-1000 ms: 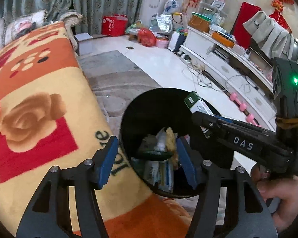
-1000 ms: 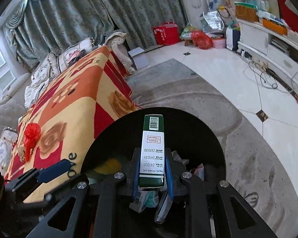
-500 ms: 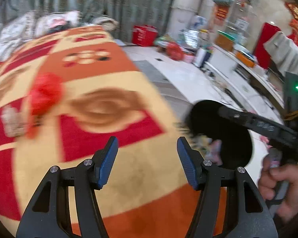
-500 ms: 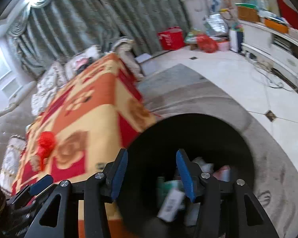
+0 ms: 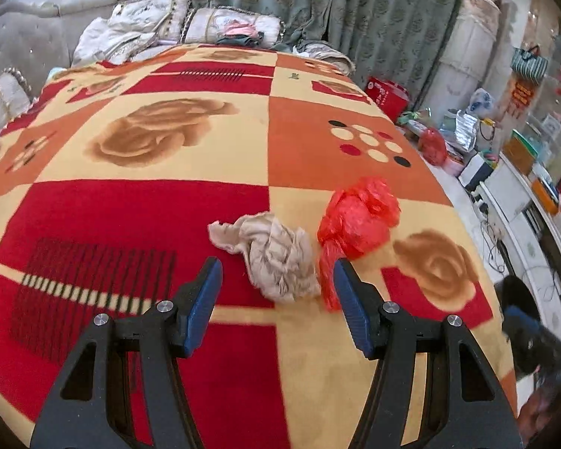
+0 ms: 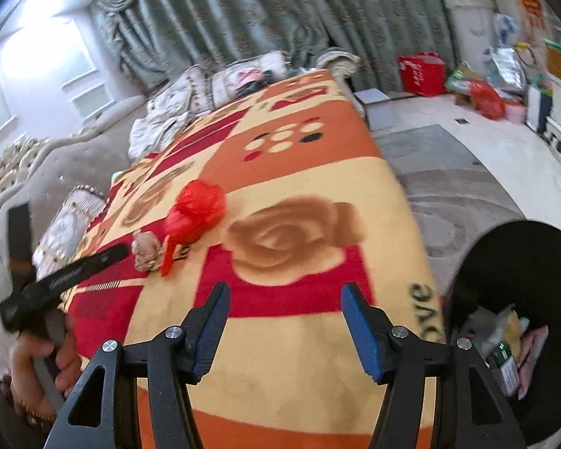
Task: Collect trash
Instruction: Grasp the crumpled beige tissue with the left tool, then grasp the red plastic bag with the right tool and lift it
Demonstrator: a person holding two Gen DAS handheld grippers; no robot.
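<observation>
so your left tongs stand released and empty, parted wide enough to straddle the crumpled beige paper wad, which sits just beyond the blue pads at the centre of the left wrist view. that framing reads as a lineup: the wad lies between the two fingers' lines, so a push forward and down would likely bracket it. touching its right side is the red plastic bag, bunched up with a twisted tail that runs down toward your right-hand pad. because the two pieces press together, a squeeze on the wad may drag the bag's tail along, so judge which one you mean to take.

both pieces rest on the patterned blanket, red, orange and cream with brown roses; the soft pile probably lets a pad dig under light trash.

your right tongs are opening with nothing between the pads, over the blanket's near edge in the lower middle of the right wrist view. the black trash bin sits at the lower right there, on the floor beside the blanket's edge, already holding cartons and wrappers, near enough that either hand can drop into it.
</observation>
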